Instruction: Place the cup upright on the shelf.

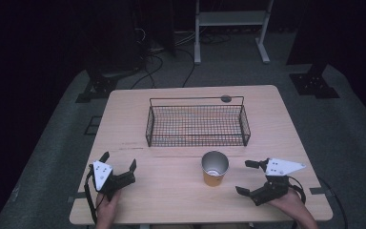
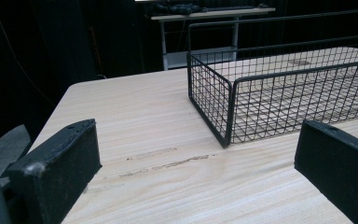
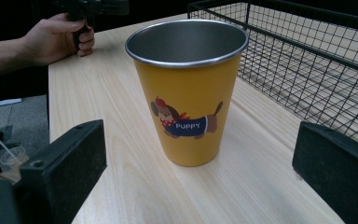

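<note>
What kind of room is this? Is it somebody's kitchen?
Probably not a kitchen: it looks like a recording lab. A lit wooden table stands in a dark room, cables run across the grey floor, and black stand feet sit around it.

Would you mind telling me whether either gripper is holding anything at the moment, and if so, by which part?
Nothing is held. The left gripper and right gripper are both open, and the yellow cup stands free on the table.

**Obscured and cropped items**

Wire basket [image 2: 279, 93]: right end cut off by the left gripper view's edge; far side likewise cropped in the right gripper view. Person's forearms cropped at the high view's bottom edge. Cup [image 1: 215, 168] artwork too small there to read.
</note>
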The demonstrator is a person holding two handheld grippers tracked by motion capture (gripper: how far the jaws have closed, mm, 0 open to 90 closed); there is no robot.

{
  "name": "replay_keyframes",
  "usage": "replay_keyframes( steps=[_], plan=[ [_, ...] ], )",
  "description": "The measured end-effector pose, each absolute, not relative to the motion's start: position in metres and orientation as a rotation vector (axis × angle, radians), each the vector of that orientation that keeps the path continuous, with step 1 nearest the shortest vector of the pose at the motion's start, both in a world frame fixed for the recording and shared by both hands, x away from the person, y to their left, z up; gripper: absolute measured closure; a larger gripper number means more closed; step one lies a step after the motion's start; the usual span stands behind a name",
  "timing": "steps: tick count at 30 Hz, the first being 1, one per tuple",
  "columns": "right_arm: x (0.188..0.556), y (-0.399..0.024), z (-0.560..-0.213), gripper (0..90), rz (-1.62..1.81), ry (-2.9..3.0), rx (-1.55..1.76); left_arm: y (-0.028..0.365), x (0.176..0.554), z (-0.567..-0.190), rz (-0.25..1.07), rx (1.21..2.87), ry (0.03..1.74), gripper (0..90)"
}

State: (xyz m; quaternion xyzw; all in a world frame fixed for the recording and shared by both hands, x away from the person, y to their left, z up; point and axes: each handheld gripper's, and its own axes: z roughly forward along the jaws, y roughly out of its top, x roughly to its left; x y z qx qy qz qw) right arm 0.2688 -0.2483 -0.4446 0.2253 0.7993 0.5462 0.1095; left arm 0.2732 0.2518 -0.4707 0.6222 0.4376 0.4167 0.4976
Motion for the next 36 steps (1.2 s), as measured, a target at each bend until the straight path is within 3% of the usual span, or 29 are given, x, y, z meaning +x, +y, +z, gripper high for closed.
replay_keyframes(
  steps=[36],
  plan=[
    [0.292, -0.202, -0.443, 0.0, 1.574, 2.429, 0.630, 0.252, 0.273, -0.471, 1.008, 1.506, 1.056, 0.0]
  ],
)
